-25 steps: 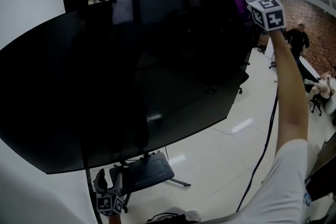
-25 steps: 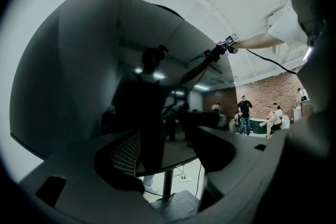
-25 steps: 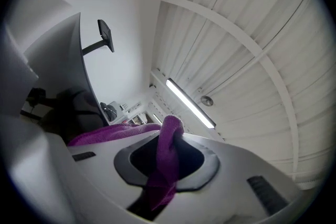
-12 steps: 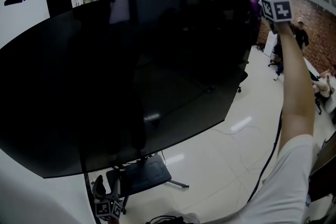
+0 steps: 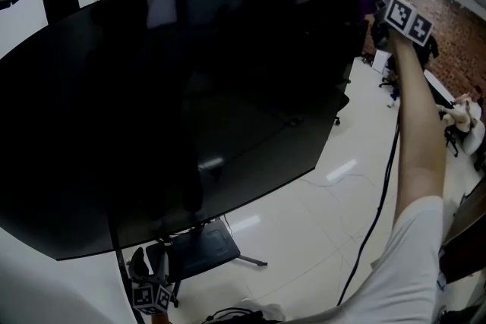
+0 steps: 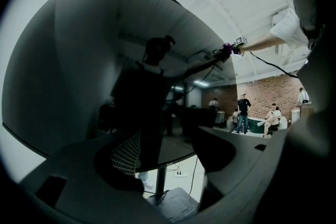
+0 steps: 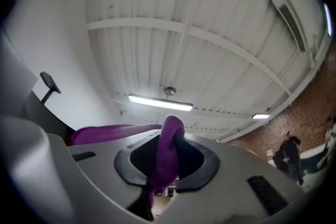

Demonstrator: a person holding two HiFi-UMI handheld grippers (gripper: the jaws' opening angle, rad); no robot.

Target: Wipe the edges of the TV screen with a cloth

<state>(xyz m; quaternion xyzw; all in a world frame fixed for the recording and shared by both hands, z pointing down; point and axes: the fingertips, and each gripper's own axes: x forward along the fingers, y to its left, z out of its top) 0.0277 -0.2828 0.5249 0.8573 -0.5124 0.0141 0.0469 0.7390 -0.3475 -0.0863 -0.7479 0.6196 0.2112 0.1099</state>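
purple cloth [image 7: 169,139]: clamped between the jaws of the right gripper [image 7: 166,168], one end trailing off to the left. right gripper: raised on an outstretched arm [image 5: 418,125], cloth at the upper right corner of the tv screen [image 5: 190,87]. left gripper [image 6: 168,165]: jaws spread apart, nothing between them; held low, beneath the screen's bottom edge, near the stand base [image 5: 201,248]. screen: large, black, unlit. floor [image 5: 326,224]: pale, glossy. brick wall [image 5: 456,42]: far right.
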